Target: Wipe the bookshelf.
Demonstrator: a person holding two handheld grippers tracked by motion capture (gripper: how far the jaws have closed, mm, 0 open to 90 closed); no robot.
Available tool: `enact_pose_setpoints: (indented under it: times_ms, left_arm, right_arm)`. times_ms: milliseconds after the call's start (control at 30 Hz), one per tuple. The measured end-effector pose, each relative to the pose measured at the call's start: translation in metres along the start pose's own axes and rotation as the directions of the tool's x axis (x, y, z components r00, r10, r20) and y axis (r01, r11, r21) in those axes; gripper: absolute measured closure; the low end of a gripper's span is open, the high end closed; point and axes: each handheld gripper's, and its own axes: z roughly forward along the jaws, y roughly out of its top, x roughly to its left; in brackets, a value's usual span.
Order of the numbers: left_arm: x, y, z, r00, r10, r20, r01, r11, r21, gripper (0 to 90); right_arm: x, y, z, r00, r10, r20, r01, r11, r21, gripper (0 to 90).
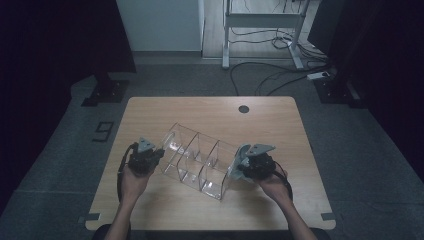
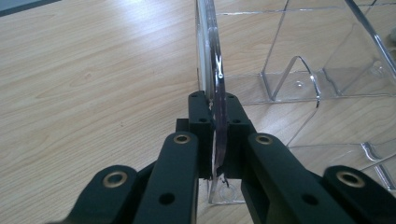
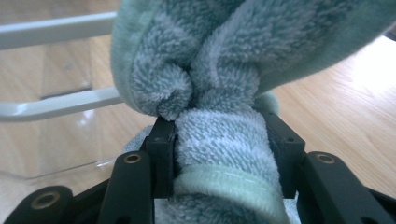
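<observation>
Tongs on the left are clamped on the end wall of a clear acrylic organizer on the table; a bunched green towel is gripped by the right tongs at its other end.

Both forearms reach in from the near edge; the left gripper has its jaws clamped tight together, palm beneath; the right gripper stands partly closed, jaws gripping, angled inward.

Right claw clamps a bunched green towel — clear organizer beside.
</observation>
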Motion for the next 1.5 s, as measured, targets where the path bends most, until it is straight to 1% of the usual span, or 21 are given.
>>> enact_pose_setpoints:
  times_ms: [133,267,700,967,1067,1167,1233,1333,1500]
  left_arm:
    - [0.0,0.0,0.0,1.0,-0.001,0.0,0.001,1.0,0.0,86.2]
    - [-0.001,0.0,0.0,1.0,-0.006,-0.004,0.006,1.0,0.0,86.1]
    - [-0.002,0.0,0.001,0.9999,-0.013,-0.012,0.013,0.9999,0.002,86.1]
    - [-0.003,0.0,0.001,0.9997,-0.016,-0.02,0.016,0.9999,0.004,86.1]
    - [-0.004,0.0,0.002,0.9995,-0.017,-0.028,0.017,0.9998,0.008,86.3]
    - [-0.007,0.0,0.003,0.9986,0.0,-0.053,0.001,0.9999,0.013,86.3]
    - [-0.009,0.001,0.004,0.9981,0.001,-0.062,0.0,0.9999,0.016,86.4]
    - [-0.009,0.0,0.004,0.9982,-0.003,-0.06,0.004,0.9999,0.015,86.4]
    - [-0.009,0.0,0.005,0.9979,-0.007,-0.064,0.008,0.9999,0.015,86.5]
  right_arm:
    - [-0.003,-0.001,0.002,0.9997,0.02,0.013,-0.02,1.0,-0.006,52.9]
    - [-0.003,-0.002,0.004,0.9996,0.019,0.021,-0.019,1.0,0.001,53.0]
    - [-0.002,-0.011,0.025,0.9991,0.005,0.043,-0.008,0.997,0.076,53.0]
    - [-0.002,-0.018,0.036,0.9992,0.012,0.038,-0.016,0.993,0.119,52.9]
    - [-0.001,-0.018,0.036,0.9991,0.012,0.039,-0.017,0.993,0.119,52.9]
    - [-0.001,-0.018,0.035,0.9991,0.022,0.035,-0.026,0.993,0.119,53.0]
    - [0.0,-0.019,0.035,0.9992,0.022,0.032,-0.026,0.993,0.117,53.1]
    - [0.002,-0.019,0.034,0.9995,0.021,0.025,-0.024,0.992,0.122,53.1]
    - [0.01,-0.02,0.031,1.0,0.007,-0.005,-0.006,0.992,0.127,53.1]
